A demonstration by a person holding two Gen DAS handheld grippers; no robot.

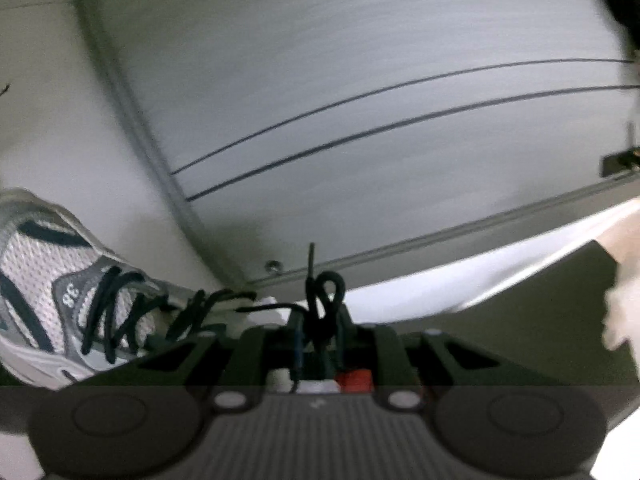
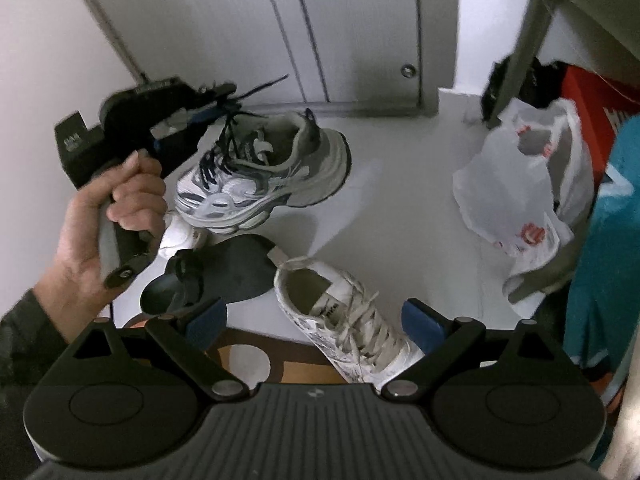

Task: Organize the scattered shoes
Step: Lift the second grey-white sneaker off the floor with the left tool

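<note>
A grey and white sneaker point(image 2: 264, 172) with dark laces point(image 1: 320, 304) hangs tilted beside the door. My left gripper point(image 1: 318, 332), held in a hand point(image 2: 116, 216), is shut on those laces; it also shows in the right wrist view as the left gripper point(image 2: 218, 98). The same sneaker point(image 1: 60, 292) fills the lower left of the left wrist view. My right gripper point(image 2: 316, 320) is open above a white sneaker point(image 2: 344, 328) with pale laces, which lies between its blue pads point(image 2: 206, 320) without being pinched. A black shoe point(image 2: 228, 276) lies just left of it.
A grey door point(image 2: 320, 20) closes the back of the pale floor point(image 2: 400, 208). A white plastic bag point(image 2: 520, 184), a red box point(image 2: 592, 100) and teal cloth point(image 2: 612, 240) crowd the right side. Another white shoe point(image 2: 176, 236) peeks out under the hand.
</note>
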